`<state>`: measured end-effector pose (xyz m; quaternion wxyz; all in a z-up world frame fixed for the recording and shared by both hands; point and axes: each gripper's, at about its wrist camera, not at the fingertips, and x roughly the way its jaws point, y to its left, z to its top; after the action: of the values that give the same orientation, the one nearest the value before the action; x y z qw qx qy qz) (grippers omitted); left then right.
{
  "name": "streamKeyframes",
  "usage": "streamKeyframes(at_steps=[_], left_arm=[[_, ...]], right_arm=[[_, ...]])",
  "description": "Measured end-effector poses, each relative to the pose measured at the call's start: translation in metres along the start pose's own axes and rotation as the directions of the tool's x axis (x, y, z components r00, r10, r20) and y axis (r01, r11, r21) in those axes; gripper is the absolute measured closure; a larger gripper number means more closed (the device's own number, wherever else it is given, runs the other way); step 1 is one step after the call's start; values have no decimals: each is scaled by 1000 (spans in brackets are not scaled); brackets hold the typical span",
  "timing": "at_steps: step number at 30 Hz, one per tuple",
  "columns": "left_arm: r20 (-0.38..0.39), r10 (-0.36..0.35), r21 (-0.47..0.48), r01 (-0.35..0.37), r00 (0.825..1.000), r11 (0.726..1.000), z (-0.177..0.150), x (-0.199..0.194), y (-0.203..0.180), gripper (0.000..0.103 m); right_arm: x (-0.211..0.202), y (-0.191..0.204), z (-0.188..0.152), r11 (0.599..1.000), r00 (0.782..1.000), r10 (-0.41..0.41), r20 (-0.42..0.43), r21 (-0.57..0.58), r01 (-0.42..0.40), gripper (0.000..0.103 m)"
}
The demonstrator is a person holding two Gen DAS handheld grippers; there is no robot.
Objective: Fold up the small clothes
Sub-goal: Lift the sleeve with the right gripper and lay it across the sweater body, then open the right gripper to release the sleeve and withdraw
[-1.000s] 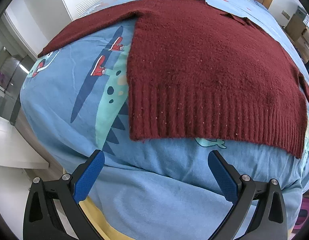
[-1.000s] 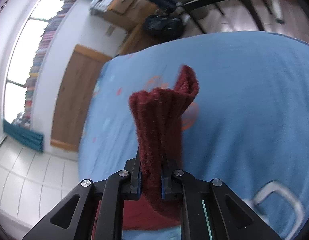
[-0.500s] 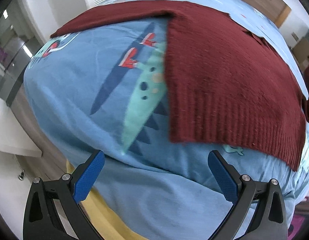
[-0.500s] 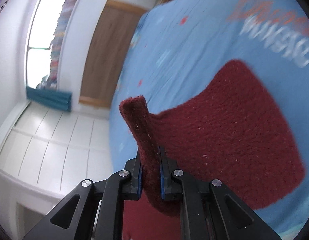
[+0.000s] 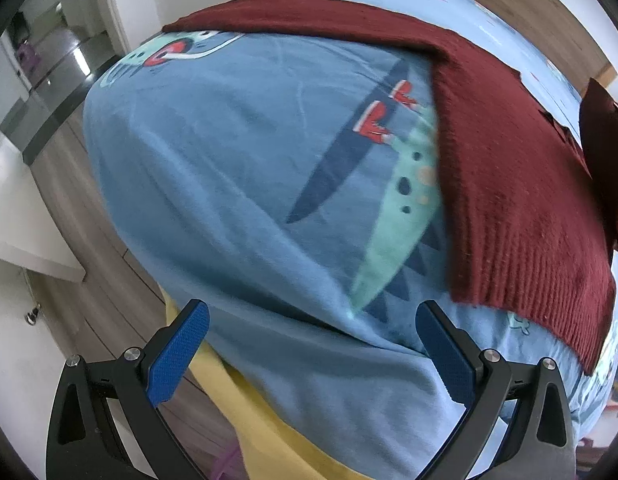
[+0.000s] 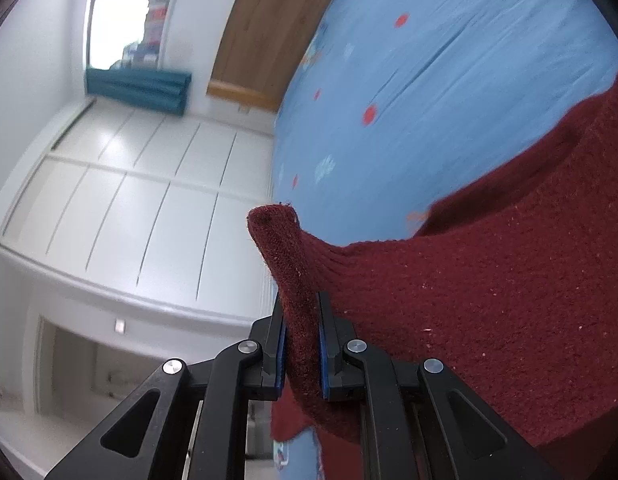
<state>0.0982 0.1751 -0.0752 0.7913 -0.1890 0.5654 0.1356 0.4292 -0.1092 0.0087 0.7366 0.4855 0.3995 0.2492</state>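
Sleeve fold under way on maroon sweater (image 5: 521, 184), spread flat on blue bedsheet (image 5: 237, 168)

Right gripper (image 6: 302, 344) clamped on lifted sleeve cuff (image 6: 277, 236); left gripper (image 5: 309, 354) wide open, holding nothing, near ribbed hem (image 5: 549, 296). Soft, limp, grippy knit; best pinched at cuffs or hem corners. Body running hem-to-collar away from left camera, other sleeve stretched sideways

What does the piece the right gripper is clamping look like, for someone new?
On the blue cartoon-print bedsheet lies a dark red knit sweater. The right gripper pinches its sleeve end, lifted off the sheet; the other sleeve lies flat.
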Motion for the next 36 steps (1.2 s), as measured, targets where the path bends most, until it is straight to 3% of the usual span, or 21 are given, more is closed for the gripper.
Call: streamKeyframes(at_steps=[10,15,24,28,32,36], left_arm=[[-26,-3,-49,2,1000,999,0,6,29,1],[-34,2,-70,-4,999,998,3,10,40,1],[-37,5,-84,-8,999,996,8,15,48,1],[-41,9,-77,-12,999,997,6,16,49,1],[-49,11,-89,-15,999,996,5,20,52,1],[-49,7,-83,-11,999,996,5,22,49,1]], right_arm=[[84,36,-41,997,989,11,-151,-73,-22,90],[107,43,-69,994,980,-6,-197,-112,-16,89],[152,40,-116,952,942,-214,-259,-272,142,88],[177,37,-137,888,895,-363,-261,-389,247,87],[197,39,-164,802,843,-475,-253,-518,297,83],[212,40,-187,745,819,-525,-233,-592,309,80]])
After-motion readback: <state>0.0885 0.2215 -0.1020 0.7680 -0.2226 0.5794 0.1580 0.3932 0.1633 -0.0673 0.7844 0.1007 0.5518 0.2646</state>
